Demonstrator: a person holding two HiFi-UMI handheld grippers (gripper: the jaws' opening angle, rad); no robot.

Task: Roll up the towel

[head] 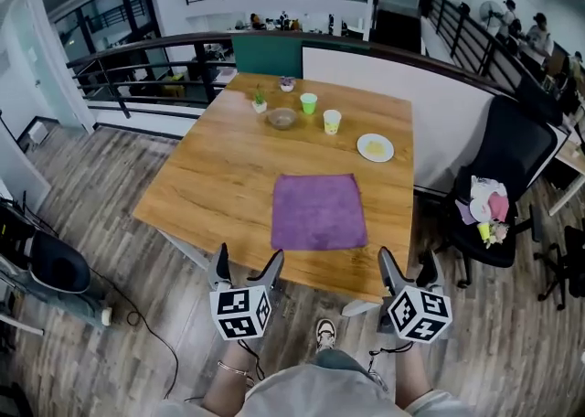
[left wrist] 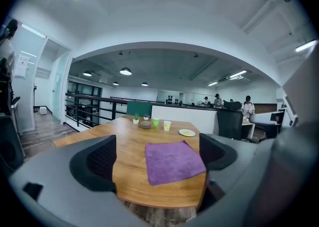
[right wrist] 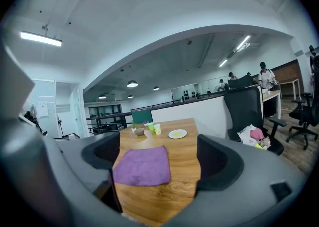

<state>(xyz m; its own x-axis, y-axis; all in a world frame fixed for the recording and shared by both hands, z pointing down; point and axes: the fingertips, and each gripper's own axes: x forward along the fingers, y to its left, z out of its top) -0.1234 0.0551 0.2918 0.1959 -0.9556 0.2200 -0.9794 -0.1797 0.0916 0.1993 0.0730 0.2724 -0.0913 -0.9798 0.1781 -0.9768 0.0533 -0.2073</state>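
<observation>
The left claw (head: 247, 264) hangs just off the desk's (head: 224, 177) near edge, jaws apart, holding nothing. The purple towel (head: 318, 211) lies flat by that edge. The right claw (head: 407, 264) is likewise apart, empty.

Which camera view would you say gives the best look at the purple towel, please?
The head view. It looks down on the towel, so its whole square outline shows, lying flat and unrolled near the front edge of the table. The left and right gripper views see the whole towel too, but from a low angle, so it looks foreshortened.
</observation>
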